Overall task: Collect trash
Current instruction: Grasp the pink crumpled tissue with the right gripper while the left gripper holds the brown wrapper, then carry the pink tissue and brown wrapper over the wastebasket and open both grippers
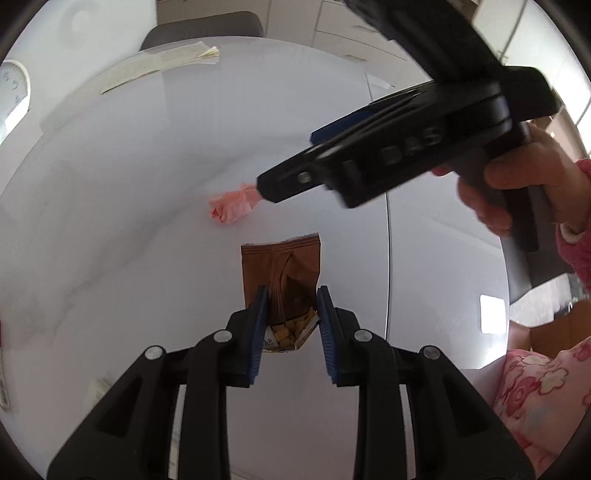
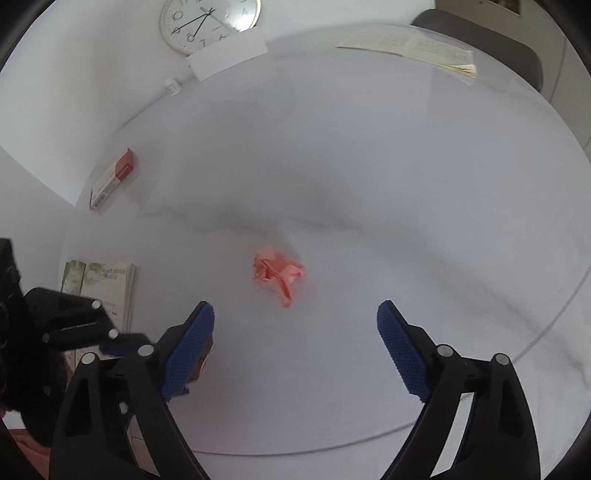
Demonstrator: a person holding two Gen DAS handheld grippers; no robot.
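A crumpled pink paper wad [image 2: 277,272] lies on the white round table [image 2: 369,184]; it also shows in the left wrist view [image 1: 231,206]. My right gripper [image 2: 295,325] is open, hovering just short of the wad. In the left wrist view the right gripper [image 1: 264,188] reaches in from the right, its tip beside the wad. A brown snack wrapper [image 1: 282,266] lies flat on the table. My left gripper [image 1: 291,299] straddles the wrapper's near end, its blue pads a little apart on either side; contact is not clear.
A red-and-white box [image 2: 114,177] and a folded leaflet [image 2: 107,284] lie at the table's left. Folded paper [image 2: 413,50] lies at the far edge by a grey chair [image 2: 480,33]. A wall clock [image 2: 208,22] hangs behind. The person's pink sleeve [image 1: 535,387] is at right.
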